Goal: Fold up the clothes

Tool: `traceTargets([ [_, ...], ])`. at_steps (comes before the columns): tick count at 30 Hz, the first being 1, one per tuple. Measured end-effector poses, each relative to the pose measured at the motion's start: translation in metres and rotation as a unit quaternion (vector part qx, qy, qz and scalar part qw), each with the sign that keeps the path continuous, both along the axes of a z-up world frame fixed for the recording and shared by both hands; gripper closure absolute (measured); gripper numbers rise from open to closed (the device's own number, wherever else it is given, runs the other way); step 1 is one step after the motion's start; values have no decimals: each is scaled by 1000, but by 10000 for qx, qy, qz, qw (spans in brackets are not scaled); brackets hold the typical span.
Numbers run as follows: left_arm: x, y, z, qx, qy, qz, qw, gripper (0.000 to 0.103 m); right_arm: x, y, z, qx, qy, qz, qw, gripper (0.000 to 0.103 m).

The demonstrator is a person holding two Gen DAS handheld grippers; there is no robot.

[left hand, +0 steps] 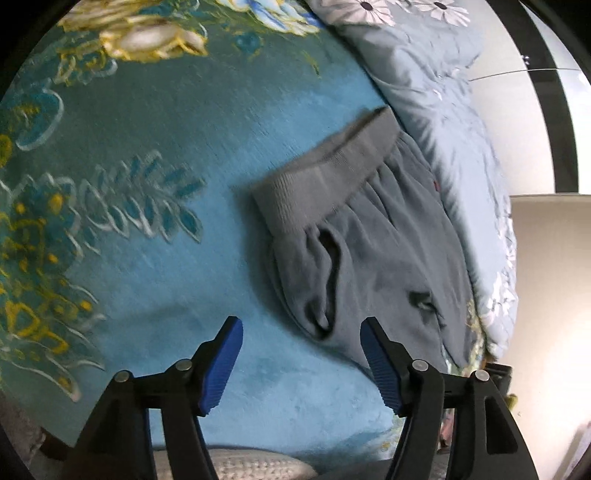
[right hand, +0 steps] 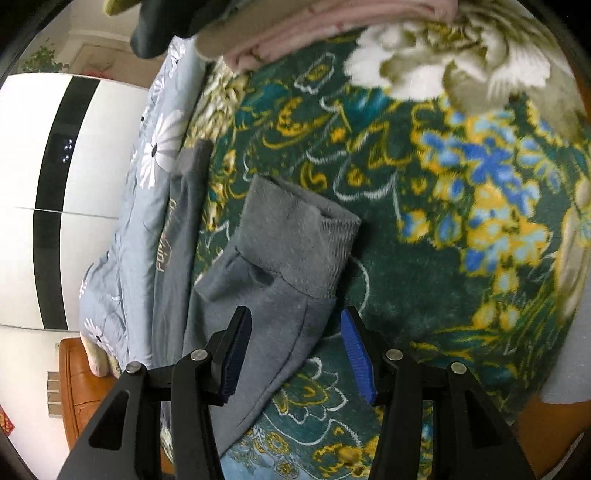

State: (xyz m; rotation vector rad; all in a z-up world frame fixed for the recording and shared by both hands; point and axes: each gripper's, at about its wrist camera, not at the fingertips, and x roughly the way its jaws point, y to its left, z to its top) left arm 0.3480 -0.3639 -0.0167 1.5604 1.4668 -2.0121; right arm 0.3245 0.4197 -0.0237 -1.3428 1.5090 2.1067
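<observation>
Item: grey sweatshirt, laid out for folding; both grippers released.

We record the grey sweatshirt (left hand: 369, 236) lying on a teal floral blanket (left hand: 155, 122) spread over the bed, its far side against a pale daisy-print duvet (left hand: 436, 92). Our left gripper (left hand: 301, 360) hangs over the blanket just short of the sweatshirt's ribbed hem (left hand: 325, 173), fingers spread and holding nothing. Our right gripper (right hand: 297, 356) straddles a sleeve (right hand: 269, 332) whose ribbed cuff (right hand: 314, 236) points away from it; its fingers are apart, not yet closed, placed, we judge, to take the sleeve for a fold. Beyond the sweatshirt: stacked pink folded clothes (right hand: 314, 29) on the blanket, a black-and-white wardrobe (right hand: 55, 184), and an orange wooden bedside cabinet (right hand: 79, 384).
</observation>
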Motion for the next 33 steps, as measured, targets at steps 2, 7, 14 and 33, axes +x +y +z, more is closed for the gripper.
traceTargets([
  [2,-3,8,-7,45,81,-37,9999,33,-2,0,-4,-15,-101,45,9999,51],
  [7,-28,15,-23,-320,278,-385,9984,33,-8,-12,-16,21,-166,59,9998,51],
  [14,-54,6,-37,-479,305,-511,9971,33,5,-18,-23,-235,110,-537,9982,50],
  [33,-79,4,-33,-630,-431,-514,9958,79,-12,-27,-3,-160,622,-1139,9914,99],
])
